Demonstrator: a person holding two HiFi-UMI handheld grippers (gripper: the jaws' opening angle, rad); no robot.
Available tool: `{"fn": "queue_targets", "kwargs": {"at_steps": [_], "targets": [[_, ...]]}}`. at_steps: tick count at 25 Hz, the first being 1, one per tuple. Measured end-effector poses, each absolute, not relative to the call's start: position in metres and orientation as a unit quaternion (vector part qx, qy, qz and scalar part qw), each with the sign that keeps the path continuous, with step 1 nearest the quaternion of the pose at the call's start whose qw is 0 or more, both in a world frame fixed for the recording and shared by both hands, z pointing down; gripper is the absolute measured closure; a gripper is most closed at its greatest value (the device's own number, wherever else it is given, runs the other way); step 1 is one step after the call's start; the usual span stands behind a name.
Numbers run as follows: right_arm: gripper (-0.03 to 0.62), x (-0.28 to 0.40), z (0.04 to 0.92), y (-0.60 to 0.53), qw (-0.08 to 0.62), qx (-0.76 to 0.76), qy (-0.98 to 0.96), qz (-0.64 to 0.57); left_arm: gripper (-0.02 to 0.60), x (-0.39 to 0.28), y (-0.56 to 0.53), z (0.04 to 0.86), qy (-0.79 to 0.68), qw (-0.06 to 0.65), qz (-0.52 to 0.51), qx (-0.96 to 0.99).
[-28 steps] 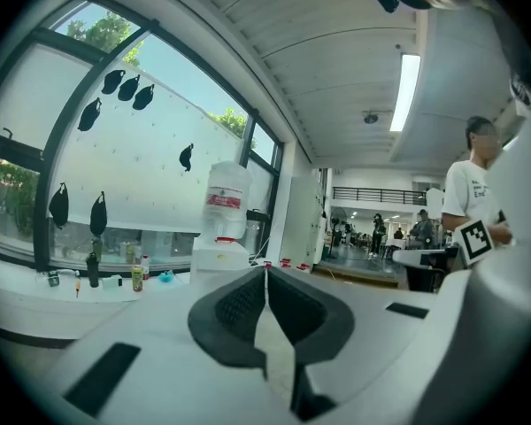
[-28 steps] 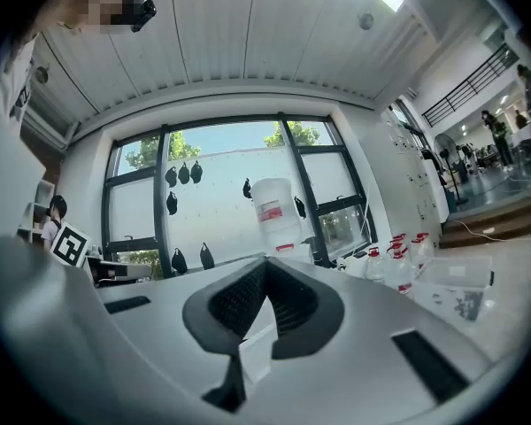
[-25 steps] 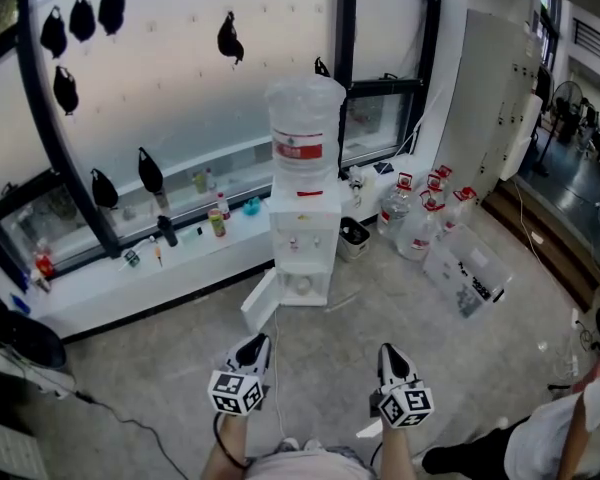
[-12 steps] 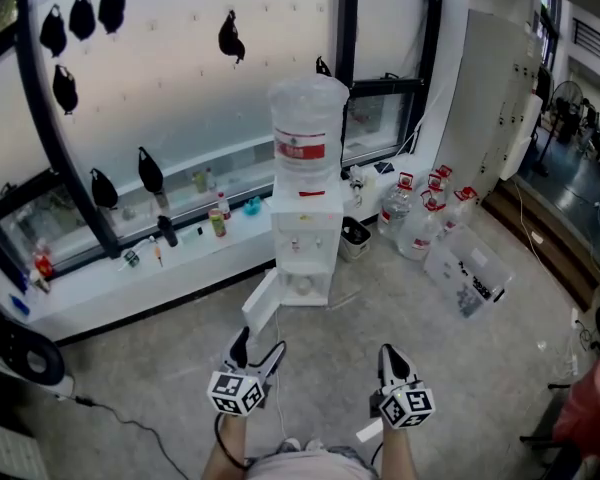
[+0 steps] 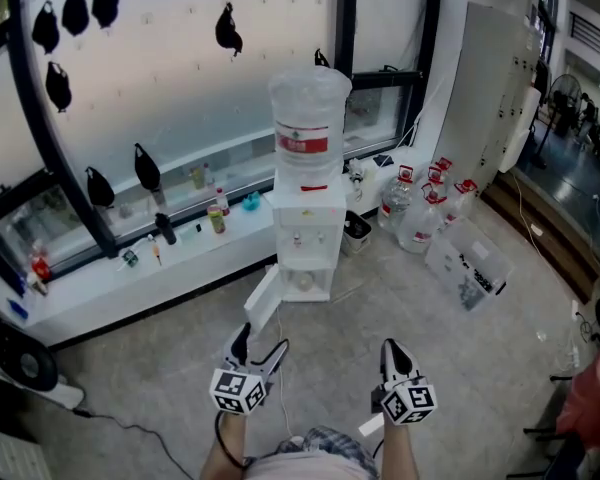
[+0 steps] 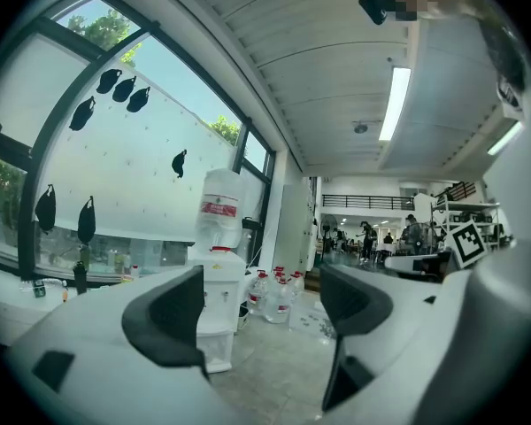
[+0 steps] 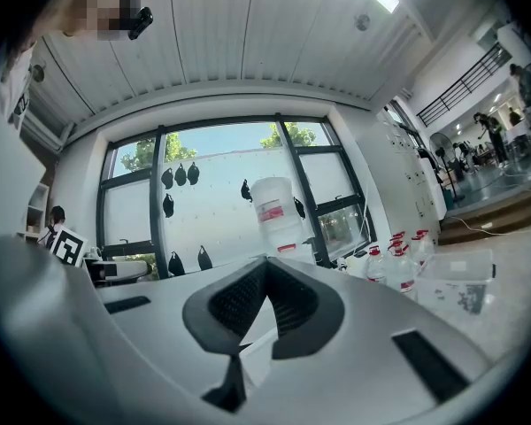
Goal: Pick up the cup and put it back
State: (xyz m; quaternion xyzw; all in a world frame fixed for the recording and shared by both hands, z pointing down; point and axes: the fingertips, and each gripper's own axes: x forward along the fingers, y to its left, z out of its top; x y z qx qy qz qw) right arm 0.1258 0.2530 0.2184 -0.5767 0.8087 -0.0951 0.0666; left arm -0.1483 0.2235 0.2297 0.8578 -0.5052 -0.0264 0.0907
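Note:
A white water dispenser (image 5: 305, 218) with a big bottle on top stands ahead by the window. Its lower door (image 5: 262, 301) hangs open, and a pale round thing (image 5: 302, 282) sits in the compartment; I cannot tell if it is the cup. My left gripper (image 5: 260, 346) hovers over the floor short of the dispenser. Its jaws have just been opening and stand wide, with nothing between them (image 6: 261, 295). My right gripper (image 5: 392, 349) is beside it, shut and empty (image 7: 267, 277). Both gripper views look level toward the dispenser (image 6: 217, 299), (image 7: 279, 220).
A white window ledge (image 5: 110, 283) carries small bottles and tools. Several water jugs (image 5: 420, 213) and a clear plastic box (image 5: 468, 268) lie right of the dispenser, a black bin (image 5: 355, 233) beside it. A person (image 5: 590, 398) is at the right edge. A cable (image 5: 110, 418) crosses the floor at left.
The left gripper's jaws went from shut to wide open. The right gripper stayed shut. The dispenser sits slightly lower in the head view, and the person at the right edge has shifted.

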Motion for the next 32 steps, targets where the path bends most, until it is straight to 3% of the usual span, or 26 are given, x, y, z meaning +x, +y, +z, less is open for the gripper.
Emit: {"fn": "queue_targets", "kwargs": {"at_steps": [17, 32], "targets": [[0.577, 0.121, 0.238, 0.177, 0.067, -0.587, 0.799, -0.107, 0.189, -0.149, 0.145, 0.25, -0.491, 0.101, -0.011, 0.865], [0.578, 0.142, 0.22, -0.065, 0.074, -0.55, 0.825, -0.104, 0.189, -0.124, -0.074, 0.234, -0.525, 0.086, -0.014, 0.847]]}}
